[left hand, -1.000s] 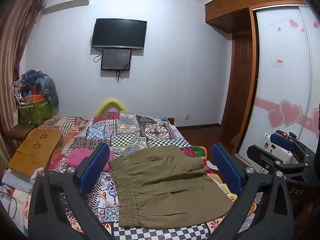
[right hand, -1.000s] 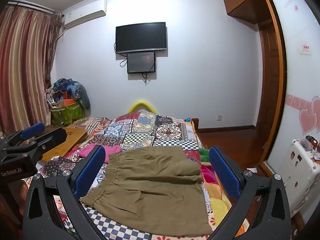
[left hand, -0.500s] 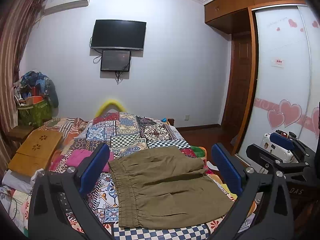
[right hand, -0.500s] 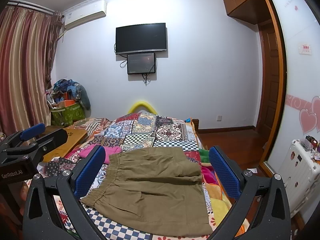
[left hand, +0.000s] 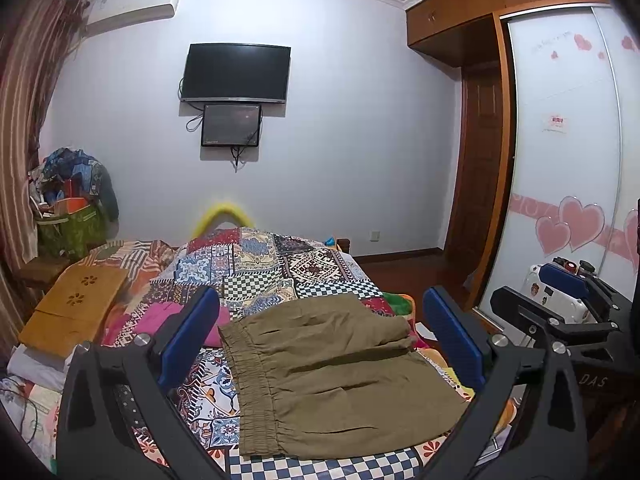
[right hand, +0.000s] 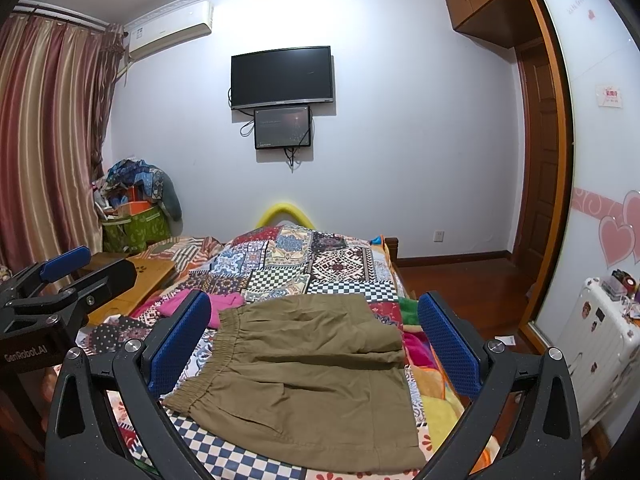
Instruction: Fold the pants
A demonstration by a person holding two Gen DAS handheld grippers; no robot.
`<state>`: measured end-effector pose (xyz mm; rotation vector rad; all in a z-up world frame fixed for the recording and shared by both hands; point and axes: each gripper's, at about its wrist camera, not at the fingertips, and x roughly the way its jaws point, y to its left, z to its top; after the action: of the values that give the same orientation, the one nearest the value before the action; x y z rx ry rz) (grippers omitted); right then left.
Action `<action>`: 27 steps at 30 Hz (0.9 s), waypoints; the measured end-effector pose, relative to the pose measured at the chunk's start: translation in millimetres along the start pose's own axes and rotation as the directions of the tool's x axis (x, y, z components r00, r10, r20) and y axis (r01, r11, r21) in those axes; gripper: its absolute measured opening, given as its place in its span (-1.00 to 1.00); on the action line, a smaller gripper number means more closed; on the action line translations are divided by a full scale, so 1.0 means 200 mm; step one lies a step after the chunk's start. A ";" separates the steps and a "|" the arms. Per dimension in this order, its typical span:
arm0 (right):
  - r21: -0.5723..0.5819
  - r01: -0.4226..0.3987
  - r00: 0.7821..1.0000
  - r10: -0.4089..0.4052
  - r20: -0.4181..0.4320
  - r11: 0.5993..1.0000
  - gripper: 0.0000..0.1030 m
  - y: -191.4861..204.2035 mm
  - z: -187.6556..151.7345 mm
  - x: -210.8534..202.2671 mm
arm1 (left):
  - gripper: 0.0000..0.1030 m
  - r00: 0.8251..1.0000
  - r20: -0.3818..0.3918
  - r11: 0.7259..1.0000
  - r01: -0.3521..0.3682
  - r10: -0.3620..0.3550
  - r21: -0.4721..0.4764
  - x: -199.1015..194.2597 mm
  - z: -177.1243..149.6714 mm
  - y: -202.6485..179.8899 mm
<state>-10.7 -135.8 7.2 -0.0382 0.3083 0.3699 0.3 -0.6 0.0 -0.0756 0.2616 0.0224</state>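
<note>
Black television (right hand: 282,77) mounted on pale wall (right hand: 400,140), smaller screen (right hand: 282,127) just beneath. Air conditioner (right hand: 170,32) up left of television, striped curtains (right hand: 48,140) further left. Wooden wardrobe (left hand: 460,20) and dark door (left hand: 480,160) right of television, over red-brown floor (right hand: 460,288).

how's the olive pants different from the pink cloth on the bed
The olive pants lie spread flat on the bed quilt, between the open fingers in both wrist views; the pink cloth sits bunched to their left. The pants show much more area, and an elastic waistband; the pink cloth is partly hidden. Both rest on the quilt, ungripped.
</note>
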 end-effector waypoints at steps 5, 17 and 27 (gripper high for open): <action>0.002 -0.001 1.000 0.001 0.001 1.000 1.00 0.00 0.00 0.00 | 1.00 1.000 0.008 1.000 -0.005 0.005 0.016 -0.01 0.01 -0.02; 0.003 -0.002 1.000 0.002 0.001 1.000 1.00 0.00 0.00 0.00 | 1.00 1.000 0.012 1.000 0.000 -0.001 0.016 -0.02 0.01 -0.04; 0.003 -0.002 1.000 0.002 -0.002 1.000 1.00 0.01 0.00 -0.01 | 1.00 1.000 0.009 1.000 0.001 -0.001 0.013 -0.02 0.01 -0.03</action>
<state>-12.9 -135.4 8.1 -0.0351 0.3108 0.3712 -2.9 -6.5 3.2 -0.0630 0.2529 0.0198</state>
